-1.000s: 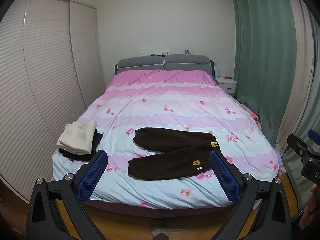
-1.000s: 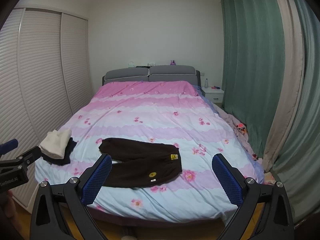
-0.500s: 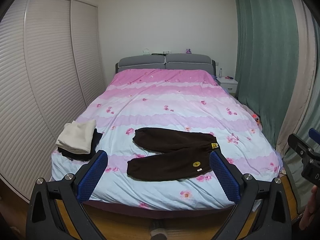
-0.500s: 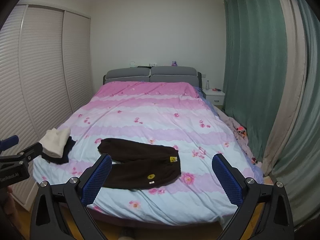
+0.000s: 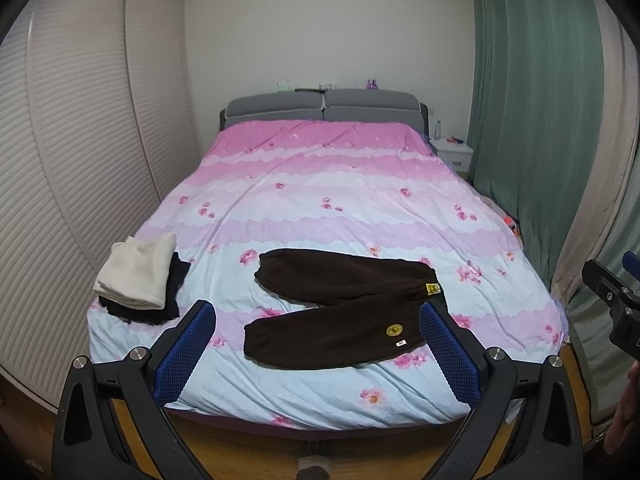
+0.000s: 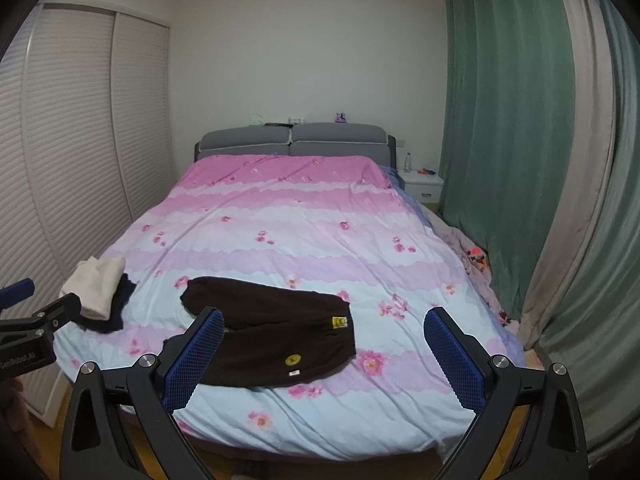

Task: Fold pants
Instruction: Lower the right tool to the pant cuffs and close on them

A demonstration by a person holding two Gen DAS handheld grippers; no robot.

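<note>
Both grippers are hanging back off the foot of the bed (image 5: 320,184), nothing grabbed. The left gripper (image 5: 316,354) has its blue pads (image 5: 186,354) spread wide apart with just air between them, and the right gripper (image 6: 324,356) is the same story, wide open and empty.

The brown pants (image 5: 344,312) are lying flat on the pink and light blue flowered cover, lower centre of the left wrist frame, near the foot end. Legs point to the left of the frame and splay apart a bit, waistband is on the right with two small yellow patches near it. In the right wrist view the pants (image 6: 272,344) sit lower left of centre, partly behind the left pad.

On the bed's left edge there's a stack of folded clothes (image 5: 138,276), a cream piece on top of something dark, well apart from the pants. Green curtains (image 5: 536,112) fill the right side, slatted wardrobe doors (image 5: 80,140) the left.
</note>
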